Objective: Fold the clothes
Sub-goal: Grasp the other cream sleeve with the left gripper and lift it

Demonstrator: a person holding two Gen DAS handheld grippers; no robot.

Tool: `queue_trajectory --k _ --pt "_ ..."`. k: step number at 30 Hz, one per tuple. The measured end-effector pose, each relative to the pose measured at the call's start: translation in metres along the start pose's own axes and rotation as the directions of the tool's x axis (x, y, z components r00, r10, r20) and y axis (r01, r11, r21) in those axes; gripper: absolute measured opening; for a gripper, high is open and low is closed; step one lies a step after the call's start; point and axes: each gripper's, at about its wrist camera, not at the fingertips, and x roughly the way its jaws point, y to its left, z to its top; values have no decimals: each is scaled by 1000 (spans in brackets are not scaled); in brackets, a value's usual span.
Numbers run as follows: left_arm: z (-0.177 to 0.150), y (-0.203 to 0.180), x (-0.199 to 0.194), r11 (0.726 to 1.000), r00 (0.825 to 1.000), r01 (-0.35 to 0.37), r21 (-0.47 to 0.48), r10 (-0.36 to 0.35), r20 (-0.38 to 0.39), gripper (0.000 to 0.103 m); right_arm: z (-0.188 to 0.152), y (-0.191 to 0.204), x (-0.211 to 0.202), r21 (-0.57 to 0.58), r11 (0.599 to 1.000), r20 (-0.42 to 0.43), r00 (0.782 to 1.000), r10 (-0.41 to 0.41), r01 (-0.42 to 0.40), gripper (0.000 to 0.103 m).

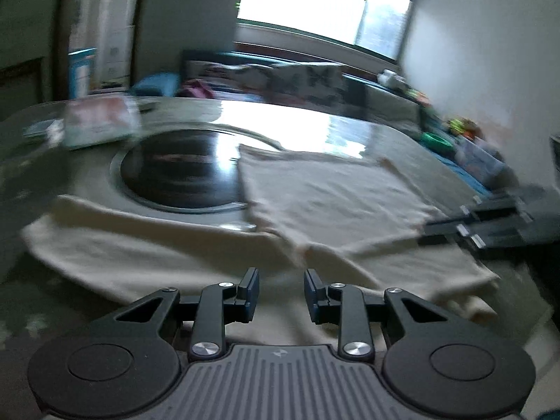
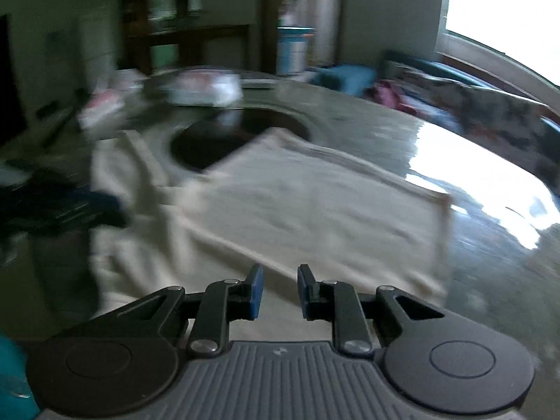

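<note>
A cream garment [image 1: 217, 245] lies on the glossy round table [image 1: 392, 140], with one part folded over itself [image 1: 332, 192]. It also shows in the right wrist view [image 2: 297, 210]. My left gripper [image 1: 281, 294] is open and empty, just above the garment's near edge. My right gripper [image 2: 280, 292] is open and empty over the garment's near side. The right gripper shows blurred at the right edge of the left wrist view [image 1: 490, 224], and the left one as a dark blur at the left of the right wrist view [image 2: 59, 206]. Both views are motion-blurred.
A dark round inset [image 1: 182, 171] sits in the table's middle, partly under the garment. Packets and papers [image 1: 101, 126] lie at the table's far left. A sofa with cushions [image 1: 297, 77] stands under the window. Colourful items [image 1: 462, 133] sit at the right.
</note>
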Motion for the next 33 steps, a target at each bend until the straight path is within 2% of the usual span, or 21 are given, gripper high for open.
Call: queue_trajectory --k 3,6,10,12,15,20,22,24,25,26,28,33 --pt "4 20 -5 995 996 -85 -54 86 19 31 7 24 9 -54 995 -3 997 82 -82 19" --pt "6 43 -10 975 980 -191 -116 195 29 31 10 47 22 -108 984 -15 990 140 -140 19" --pt "7 75 -14 925 943 -320 -205 332 24 34 6 68 34 -152 973 -52 985 165 -171 19" --pt "9 89 -16 897 924 -366 -246 382 19 35 5 75 32 -183 970 -48 987 155 -162 19" --pt "12 106 -15 861 898 -416 -292 440 18 38 9 75 28 -176 971 -37 987 159 -163 19" --pt "18 126 -4 821 877 -453 -346 480 -11 37 10 74 25 -164 975 -34 989 147 -150 19" --pt "19 131 1 823 882 -447 -350 471 -17 37 10 71 22 -158 977 -25 990 140 -142 19" --pt "20 132 4 824 879 -452 -342 477 -12 32 11 69 19 -148 980 -15 991 131 -132 19" --pt "21 133 6 824 877 -454 -337 480 -10 23 12 67 18 -144 981 -9 992 127 -127 19" --pt "23 128 3 834 886 -435 -340 464 6 14 12 66 16 -137 983 -5 992 123 -122 19" --pt "28 119 -4 853 902 -393 -343 431 37 8 12 60 11 -118 987 11 994 111 -109 19" --pt "41 97 -20 894 932 -287 -345 344 117 5 7 44 -4 -62 996 39 997 62 -60 19"
